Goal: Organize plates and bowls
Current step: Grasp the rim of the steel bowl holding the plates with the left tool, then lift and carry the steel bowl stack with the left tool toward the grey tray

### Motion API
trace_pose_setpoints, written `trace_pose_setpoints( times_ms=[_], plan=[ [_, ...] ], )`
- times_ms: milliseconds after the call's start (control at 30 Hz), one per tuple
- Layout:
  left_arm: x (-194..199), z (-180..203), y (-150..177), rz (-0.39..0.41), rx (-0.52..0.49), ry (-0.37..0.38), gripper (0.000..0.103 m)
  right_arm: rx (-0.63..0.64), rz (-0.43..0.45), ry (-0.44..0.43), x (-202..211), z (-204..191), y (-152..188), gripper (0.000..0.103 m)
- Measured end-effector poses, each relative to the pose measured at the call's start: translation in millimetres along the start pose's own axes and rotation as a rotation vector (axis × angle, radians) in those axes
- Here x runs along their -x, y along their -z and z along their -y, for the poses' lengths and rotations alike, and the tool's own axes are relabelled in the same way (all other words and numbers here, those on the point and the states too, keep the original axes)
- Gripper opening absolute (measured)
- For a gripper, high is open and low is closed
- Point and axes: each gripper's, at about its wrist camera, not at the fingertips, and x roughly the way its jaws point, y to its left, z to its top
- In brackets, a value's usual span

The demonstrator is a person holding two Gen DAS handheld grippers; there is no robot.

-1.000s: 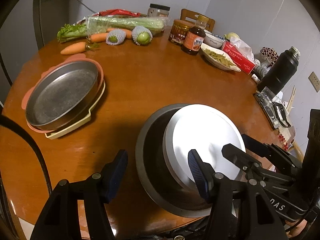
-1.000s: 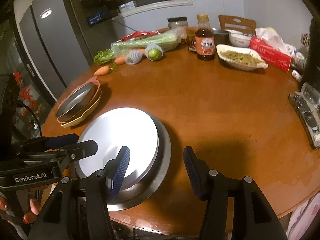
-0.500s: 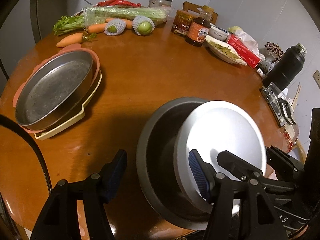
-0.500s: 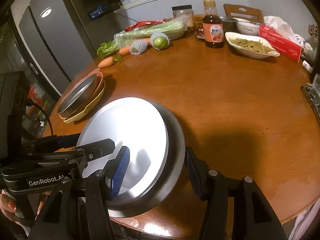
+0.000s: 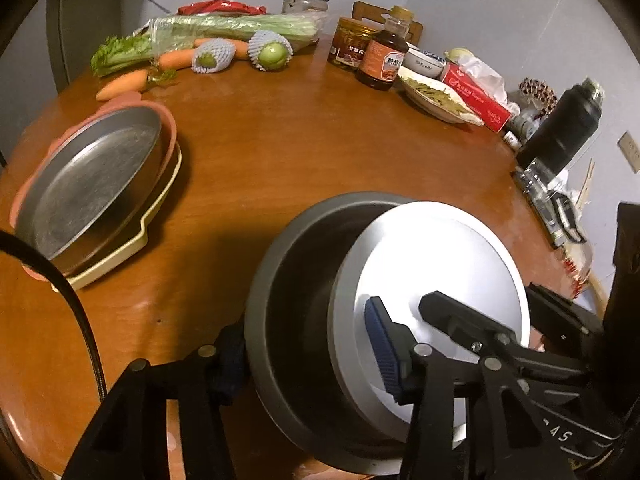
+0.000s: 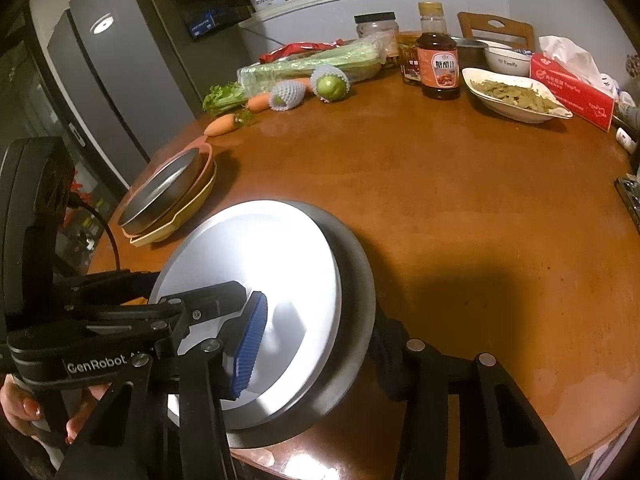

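A dark metal pan with a white plate leaning inside it is at the table's near edge. My left gripper spans the pan's near-left rim, one finger outside, the blue pad on the plate. My right gripper spans the same pan and plate from the other side. The jaws stand wide; firm grip cannot be told. A steel pan sits stacked in pink and yellow dishes at the left.
At the table's far side lie celery, carrots, netted fruit, jars, a sauce bottle, a dish of greens, a tissue box and a black flask. A fridge stands left.
Both grippers moved in onto the pan and plate, so the rim now sits between each pair of fingers. The pan and plate look tilted and nearer the cameras.
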Motion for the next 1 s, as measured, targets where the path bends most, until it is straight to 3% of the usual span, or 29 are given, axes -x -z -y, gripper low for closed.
trace_pose_setpoints(
  times_ms=[1000],
  plan=[
    [4, -1, -15, 0.018, -0.003, -0.022, 0.051, 0.014, 0.009, 0.001, -4, 2, -17, 0.043]
  ],
)
